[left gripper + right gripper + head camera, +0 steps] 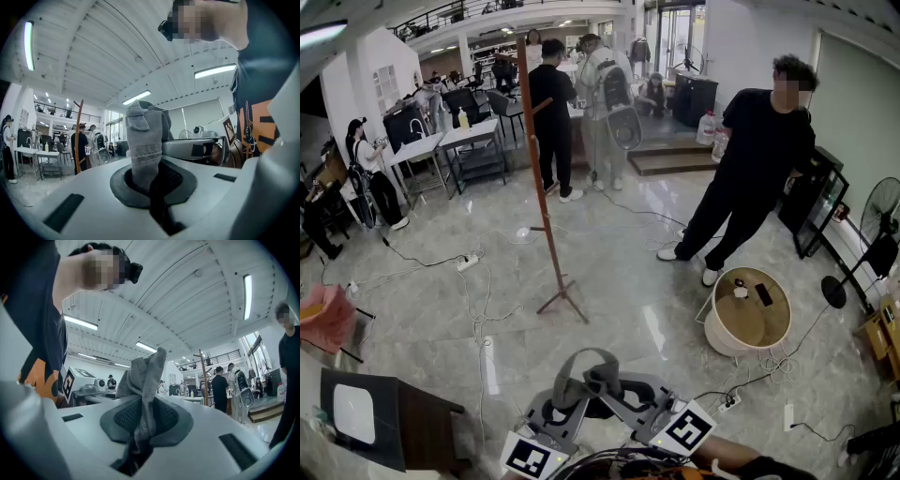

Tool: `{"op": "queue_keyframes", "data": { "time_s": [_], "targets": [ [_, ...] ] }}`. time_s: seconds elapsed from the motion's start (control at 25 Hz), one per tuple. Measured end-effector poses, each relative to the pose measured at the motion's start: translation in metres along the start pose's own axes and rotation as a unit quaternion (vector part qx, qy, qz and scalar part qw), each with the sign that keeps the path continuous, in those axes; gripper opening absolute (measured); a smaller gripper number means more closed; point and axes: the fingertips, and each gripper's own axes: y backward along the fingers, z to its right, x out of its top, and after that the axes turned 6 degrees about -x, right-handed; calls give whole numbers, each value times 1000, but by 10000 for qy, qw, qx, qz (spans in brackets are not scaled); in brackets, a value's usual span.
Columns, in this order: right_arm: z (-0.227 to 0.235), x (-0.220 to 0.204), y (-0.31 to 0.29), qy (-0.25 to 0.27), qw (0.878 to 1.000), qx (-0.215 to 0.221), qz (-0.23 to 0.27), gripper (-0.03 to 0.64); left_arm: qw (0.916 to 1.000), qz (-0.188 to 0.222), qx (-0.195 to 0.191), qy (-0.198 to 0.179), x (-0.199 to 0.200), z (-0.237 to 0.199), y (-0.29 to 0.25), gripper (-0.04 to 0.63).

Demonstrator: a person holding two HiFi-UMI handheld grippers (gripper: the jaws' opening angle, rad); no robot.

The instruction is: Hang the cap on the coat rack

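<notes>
Both hand-held grippers sit at the bottom centre of the head view with the grey cap (598,377) slung between them. The left hand-held gripper (146,174) is pressed together on the cap's back strap. The right hand-held gripper (139,423) pinches a bunched fold of the cap's fabric. The wooden coat rack (542,178) stands well apart from them, in the upper centre-left of the head view, on the glossy floor. The step in hand looks like carrying the cap to the rack. To do it well, hold both pinches firm and step around the cables (481,328) trailing across the floor near the rack's base. Then lift the cap to 1 of the angled pegs and draw the 2 grips apart, so the opening slips over the peg before either lets go.
</notes>
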Motion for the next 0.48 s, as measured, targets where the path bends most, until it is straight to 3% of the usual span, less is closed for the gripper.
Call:
{"op": "queue_keyframes", "data": {
  "time_s": [0.48],
  "targets": [
    [11,5,22,-10,10000,-58,62,69,9998,-110,-66,-162,0,19,-18,29]
  ]
}}
